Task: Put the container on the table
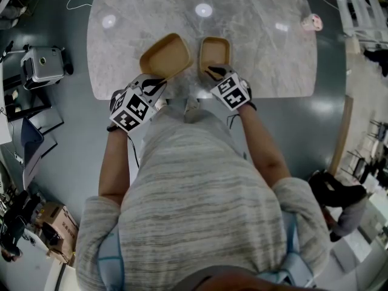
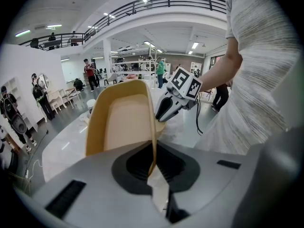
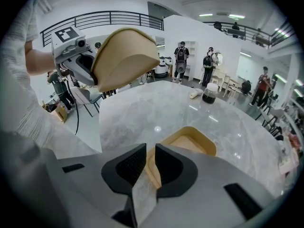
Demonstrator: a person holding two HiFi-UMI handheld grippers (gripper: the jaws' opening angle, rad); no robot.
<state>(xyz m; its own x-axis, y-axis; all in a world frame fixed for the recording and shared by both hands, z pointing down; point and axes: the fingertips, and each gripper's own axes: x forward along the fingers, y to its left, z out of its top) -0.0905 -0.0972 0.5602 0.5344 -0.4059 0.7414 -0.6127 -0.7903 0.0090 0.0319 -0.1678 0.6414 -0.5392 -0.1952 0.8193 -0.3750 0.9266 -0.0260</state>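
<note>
Tan left container (image 1: 165, 56) tilted, raised above the desk's (image 1: 267, 47) near edge, its rim clamped in left hand-held gripper (image 1: 159, 85). Just right of it, right container (image 1: 214, 50) flat on desk, near rim pinched by right hand-held gripper (image 1: 213, 71)

The left container (image 1: 165, 56) and the right container (image 1: 214, 54), in the upper centre of the head view, are both plain tan, a little paler on the inside. The table (image 1: 267, 47) is light grey with whitish marble veins. The left gripper (image 1: 154, 85) and the right gripper (image 1: 216, 73) have grey bodies, black jaw pads and cubes with black-and-white square markers. The person's shirt (image 1: 200, 187) is grey with fine whitish stripes. The floor (image 1: 66, 120) is dark blue-grey. A small object (image 1: 311, 22) at the upper right is pink.
</note>
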